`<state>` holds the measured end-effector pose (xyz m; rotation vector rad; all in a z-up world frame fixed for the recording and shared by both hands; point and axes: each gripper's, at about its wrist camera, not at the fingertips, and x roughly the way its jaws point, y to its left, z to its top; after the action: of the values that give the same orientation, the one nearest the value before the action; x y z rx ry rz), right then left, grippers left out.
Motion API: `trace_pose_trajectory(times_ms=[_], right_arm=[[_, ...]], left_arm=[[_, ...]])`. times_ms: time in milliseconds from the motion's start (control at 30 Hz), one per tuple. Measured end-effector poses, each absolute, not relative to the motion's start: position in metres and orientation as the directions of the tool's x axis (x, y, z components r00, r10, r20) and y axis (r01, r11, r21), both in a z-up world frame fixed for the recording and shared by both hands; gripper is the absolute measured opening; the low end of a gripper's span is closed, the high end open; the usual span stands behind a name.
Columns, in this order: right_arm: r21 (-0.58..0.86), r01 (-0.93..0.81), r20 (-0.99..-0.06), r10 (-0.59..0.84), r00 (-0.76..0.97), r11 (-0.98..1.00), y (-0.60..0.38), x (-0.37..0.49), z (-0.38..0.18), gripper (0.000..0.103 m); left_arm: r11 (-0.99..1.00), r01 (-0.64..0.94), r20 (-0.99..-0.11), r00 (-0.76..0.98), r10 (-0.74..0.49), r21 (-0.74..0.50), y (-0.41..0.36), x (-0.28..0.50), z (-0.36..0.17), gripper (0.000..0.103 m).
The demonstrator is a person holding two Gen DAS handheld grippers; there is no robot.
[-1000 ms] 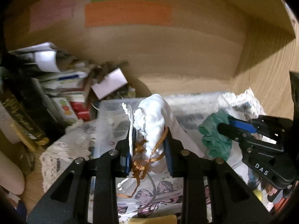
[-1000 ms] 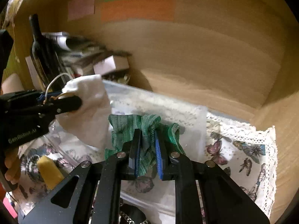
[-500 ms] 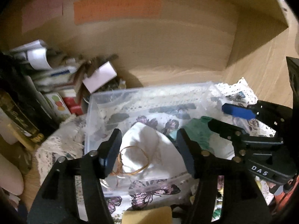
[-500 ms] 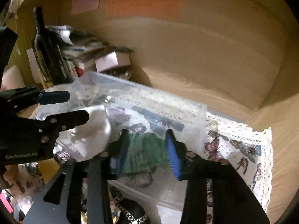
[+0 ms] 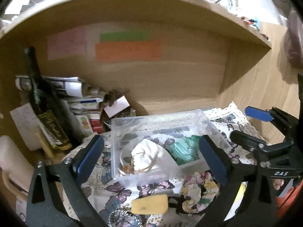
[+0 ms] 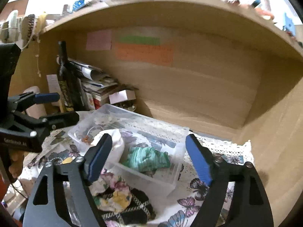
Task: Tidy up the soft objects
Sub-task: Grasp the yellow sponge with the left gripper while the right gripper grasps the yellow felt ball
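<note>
A clear plastic box (image 5: pixel 117 136) (image 6: pixel 178 138) stands on a butterfly-print cloth inside a wooden shelf. In it lie a white cloth pouch with a gold cord (image 5: pixel 147 155) (image 6: pixel 117 141) and a green fabric piece (image 5: pixel 183 149) (image 6: pixel 147 158). My left gripper (image 5: pixel 151 160) is open and empty, above and in front of the box; it also shows in the right wrist view (image 6: pixel 56 106). My right gripper (image 6: pixel 147 162) is open and empty, just in front of the box; it shows in the left wrist view (image 5: pixel 246 124) to the box's right. A floral fabric piece (image 5: pixel 198 191) (image 6: pixel 111 193) and a yellow sponge (image 5: pixel 149 204) lie before the box.
A dark bottle (image 5: pixel 45 109) (image 6: pixel 66 79), stacked papers and small boxes (image 5: pixel 83 102) fill the shelf's left side. Coloured sticky notes (image 5: pixel 128 49) are on the back wall. The wooden side wall (image 6: pixel 274 132) is to the right. A black-and-white braided item (image 6: pixel 136 210) lies beside the floral fabric.
Both grippers opened and let go: the white pouch and the green fabric now lie in the clear box. Both grippers have pulled back and up from it.
</note>
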<state>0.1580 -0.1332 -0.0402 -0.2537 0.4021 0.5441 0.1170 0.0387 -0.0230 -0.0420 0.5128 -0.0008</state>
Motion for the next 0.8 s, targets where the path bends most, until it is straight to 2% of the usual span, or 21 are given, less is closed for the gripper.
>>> trace_pose_trajectory(times_ms=[200, 533, 800], right_arm=[[-0.156, -0.539, -0.416, 0.44, 0.796, 0.828, -0.144, 0.128, -0.048, 0.083], [-0.111, -0.504, -0.546, 0.371, 0.751, 0.857, -0.163, 0.119, -0.106, 0.083], [0.008, -0.473, -0.622, 0.375, 0.688, 0.881, -0.18, 0.113, -0.142, 0.082]], left_arm=[[0.998, -0.037, -0.502, 0.865, 0.002, -0.059, 0.044, 0.096, -0.039, 0.103], [0.996, -0.063, -0.655, 0.755, 0.009, -0.059, 0.04, 0.099, -0.104, 0.103], [0.997, -0.051, -0.718, 0.696, -0.011, -0.065, 0.036, 0.101, -0.135, 0.103]])
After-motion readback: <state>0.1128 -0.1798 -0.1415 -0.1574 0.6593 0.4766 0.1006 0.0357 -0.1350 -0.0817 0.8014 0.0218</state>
